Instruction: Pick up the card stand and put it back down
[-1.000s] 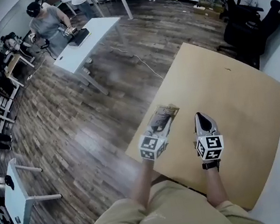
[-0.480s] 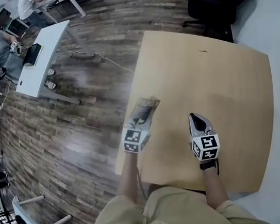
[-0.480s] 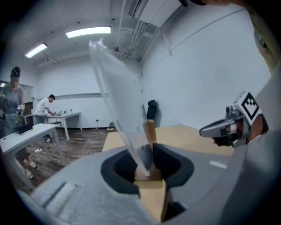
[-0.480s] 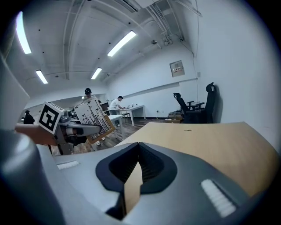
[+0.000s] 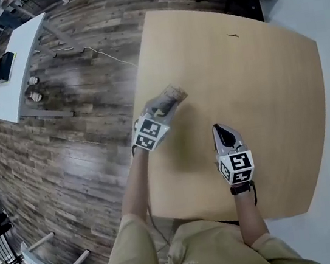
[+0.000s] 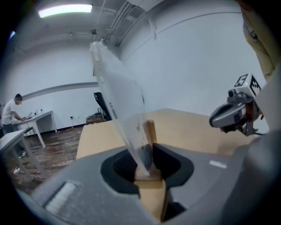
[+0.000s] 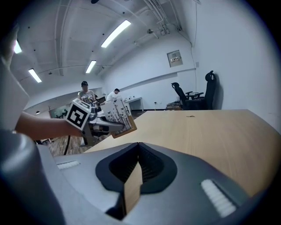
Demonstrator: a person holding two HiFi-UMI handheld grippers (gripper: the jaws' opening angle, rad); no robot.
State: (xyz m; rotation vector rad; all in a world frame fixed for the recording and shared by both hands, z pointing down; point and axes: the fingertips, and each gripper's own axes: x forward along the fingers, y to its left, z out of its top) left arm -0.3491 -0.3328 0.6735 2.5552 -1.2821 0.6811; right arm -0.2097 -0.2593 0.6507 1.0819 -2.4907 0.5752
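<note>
The light wooden table (image 5: 256, 84) fills most of my view. My left gripper (image 5: 168, 101) has its fingers closed narrow on the card stand (image 5: 175, 94), which I hold tilted and lifted clear of the table, above its left edge. My right gripper (image 5: 220, 131) is near it to the right, low over the table, its fingers pressed together with nothing between them.

A pale wooden tabletop (image 5: 256, 84) fills the head view's centre-right. Dark wood-plank floor (image 5: 78, 129) spreads left of it, and a white rectangular desk (image 5: 22, 57) stands upper left. White walls (image 6: 197, 66) rise under long ceiling strip lights (image 7: 116, 33).
</note>
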